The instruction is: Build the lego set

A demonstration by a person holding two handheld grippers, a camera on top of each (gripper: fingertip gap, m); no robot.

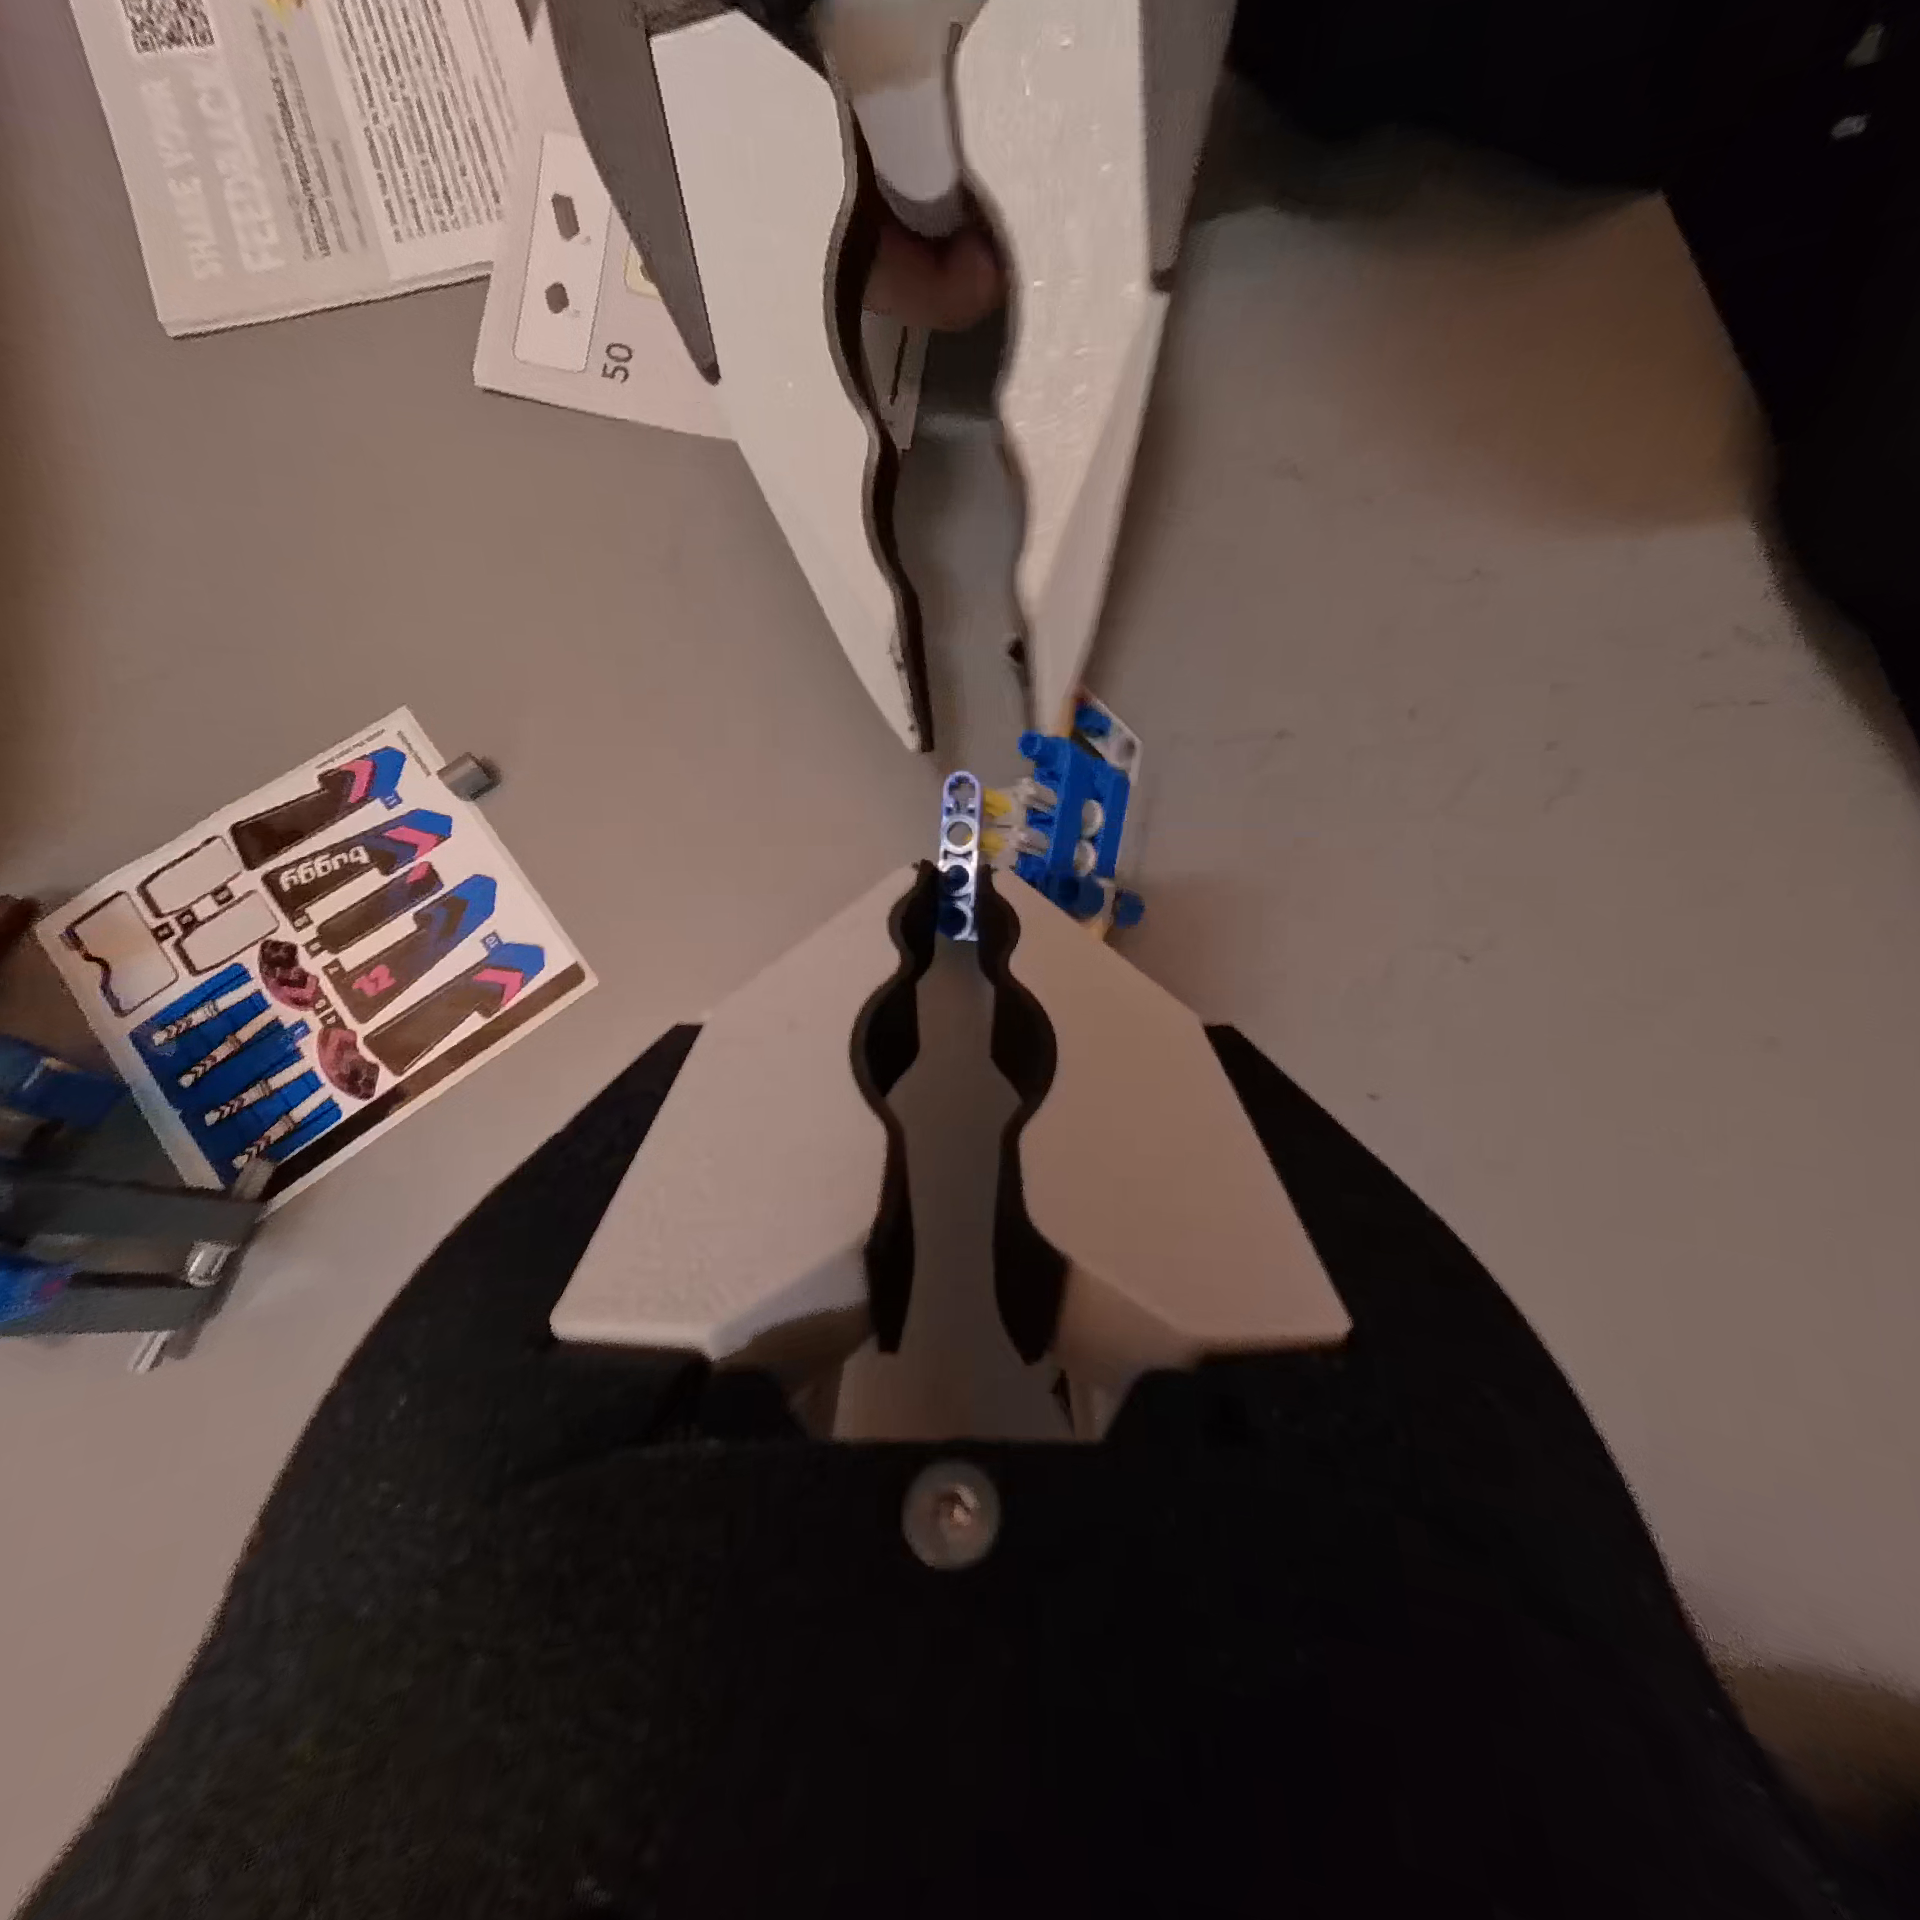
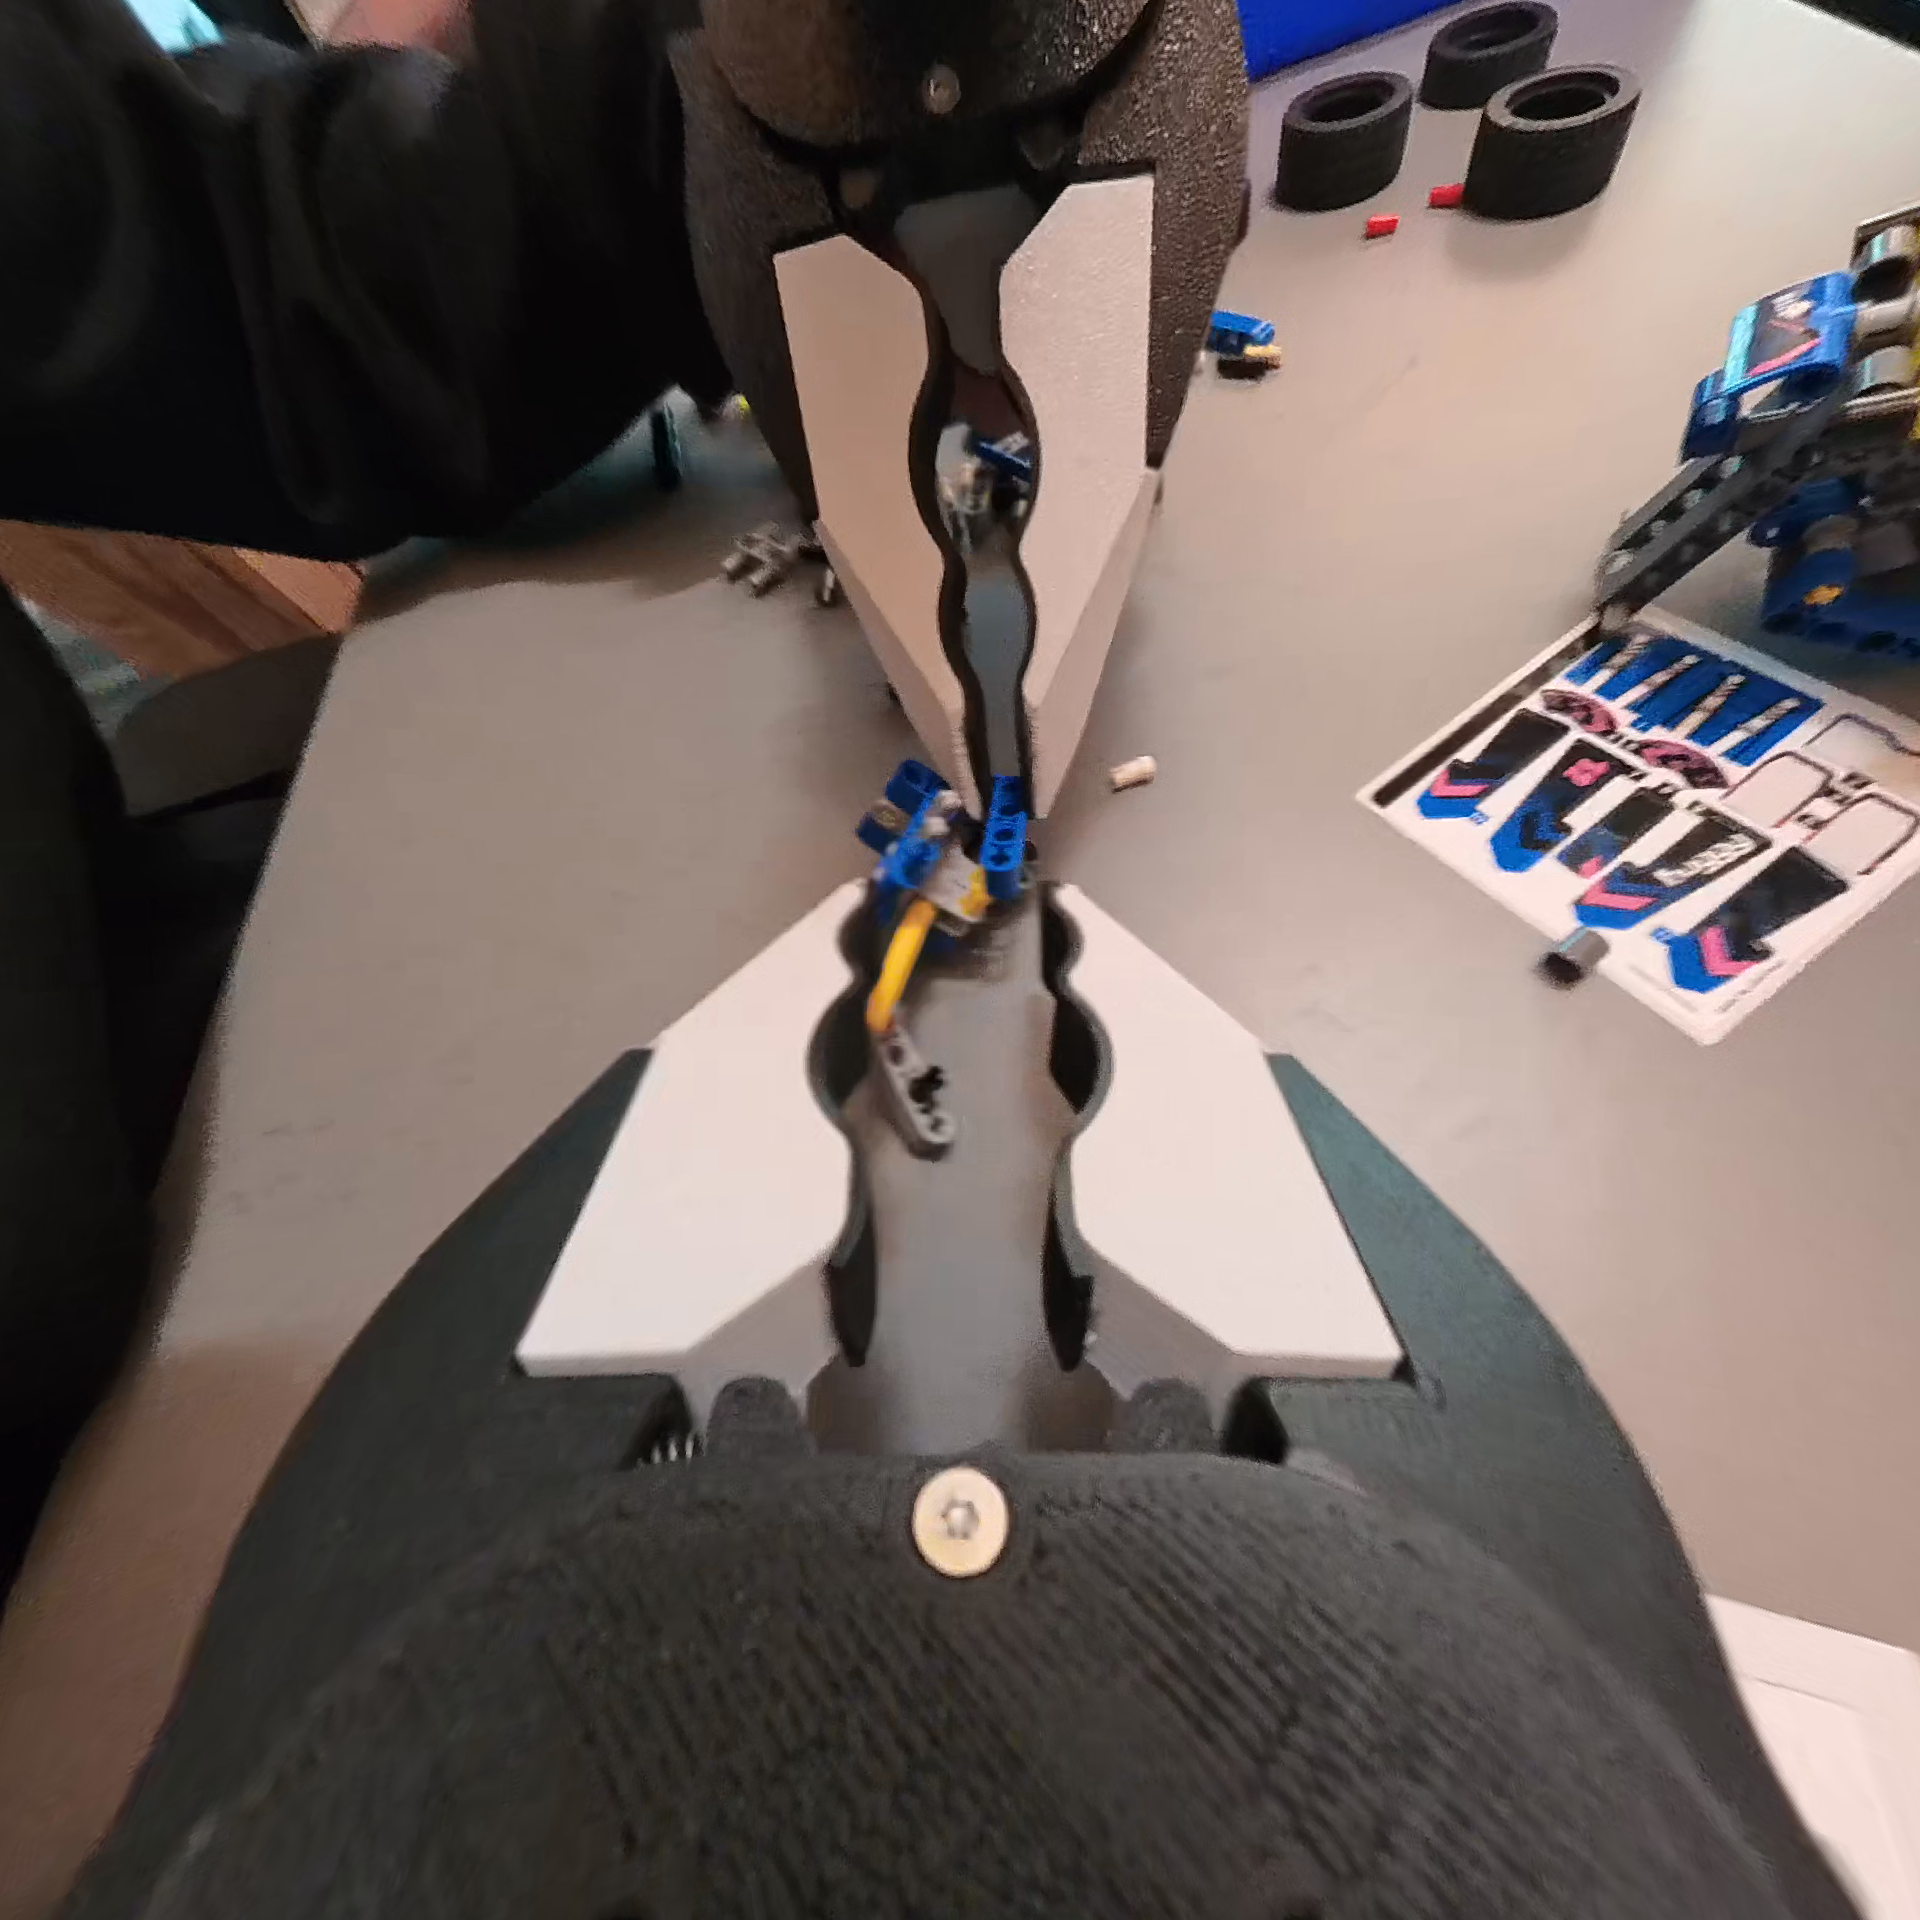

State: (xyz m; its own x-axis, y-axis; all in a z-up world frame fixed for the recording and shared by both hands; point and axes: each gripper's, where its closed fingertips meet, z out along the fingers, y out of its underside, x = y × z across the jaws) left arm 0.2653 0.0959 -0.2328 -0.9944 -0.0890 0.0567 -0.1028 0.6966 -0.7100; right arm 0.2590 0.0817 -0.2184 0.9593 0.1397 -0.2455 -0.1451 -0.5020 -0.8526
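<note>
My left gripper (image 1: 956,883) is shut on a thin blue beam (image 1: 958,842) with round holes, held upright over the grey table (image 1: 1455,831). The beam's end is against a small blue sub-assembly (image 1: 1086,831) with yellow pins. In the right wrist view the left gripper (image 2: 997,800) comes in from the top with the beam (image 2: 1005,842). My right gripper (image 2: 956,894) stands a narrow gap apart, closed on the sub-assembly (image 2: 909,842) at its tips. A yellow axle (image 2: 896,966) and a grey beam (image 2: 920,1101) trail back between its fingers. The right gripper also shows in the left wrist view (image 1: 982,727).
A sticker sheet (image 1: 312,956) (image 2: 1662,821) lies flat with a small grey pin (image 2: 1569,956) at its edge. A partly built blue vehicle (image 2: 1808,436) stands at the right. Black tyres (image 2: 1345,140), loose parts (image 2: 774,561) and instruction sheets (image 1: 312,156) lie farther off. A black sleeve (image 2: 312,260) fills the upper left. The grippers are tip to tip, or close to it.
</note>
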